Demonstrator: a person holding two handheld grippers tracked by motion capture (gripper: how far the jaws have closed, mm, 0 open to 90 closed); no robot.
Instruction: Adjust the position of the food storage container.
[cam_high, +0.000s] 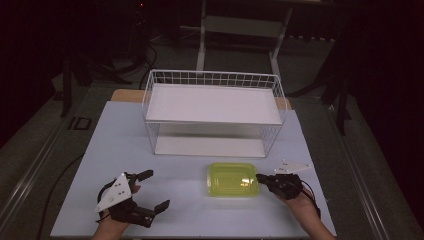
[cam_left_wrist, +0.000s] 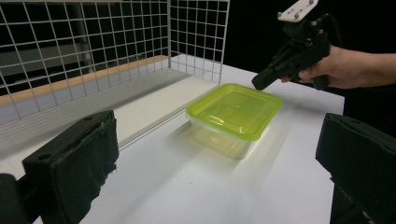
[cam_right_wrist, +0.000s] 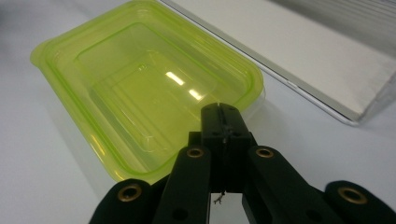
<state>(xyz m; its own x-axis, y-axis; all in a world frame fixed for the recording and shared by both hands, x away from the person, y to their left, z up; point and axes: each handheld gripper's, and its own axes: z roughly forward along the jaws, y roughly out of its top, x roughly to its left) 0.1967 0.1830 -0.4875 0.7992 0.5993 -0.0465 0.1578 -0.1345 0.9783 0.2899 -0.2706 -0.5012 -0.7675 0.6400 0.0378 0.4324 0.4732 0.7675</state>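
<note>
A translucent yellow-green lidded container (cam_high: 232, 179) (cam_left_wrist: 236, 112) (cam_right_wrist: 140, 88) rests on the white table in front of the wire rack. My right gripper (cam_high: 261, 178) (cam_right_wrist: 221, 108) is shut with nothing between its jaws, its tip just above the container's right edge; it also appears in the left gripper view (cam_left_wrist: 260, 82), held by a hand. My left gripper (cam_high: 153, 190) sits at the near left of the table, open, its pads (cam_left_wrist: 77, 158) wide apart and the container well ahead of them.
A white wire rack (cam_high: 214, 111) with an upper shelf and a lower board stands at the back of the table (cam_high: 125, 150). Its lower board (cam_right_wrist: 299, 51) lies just beyond the container. Dark floor and a stand's legs surround the table.
</note>
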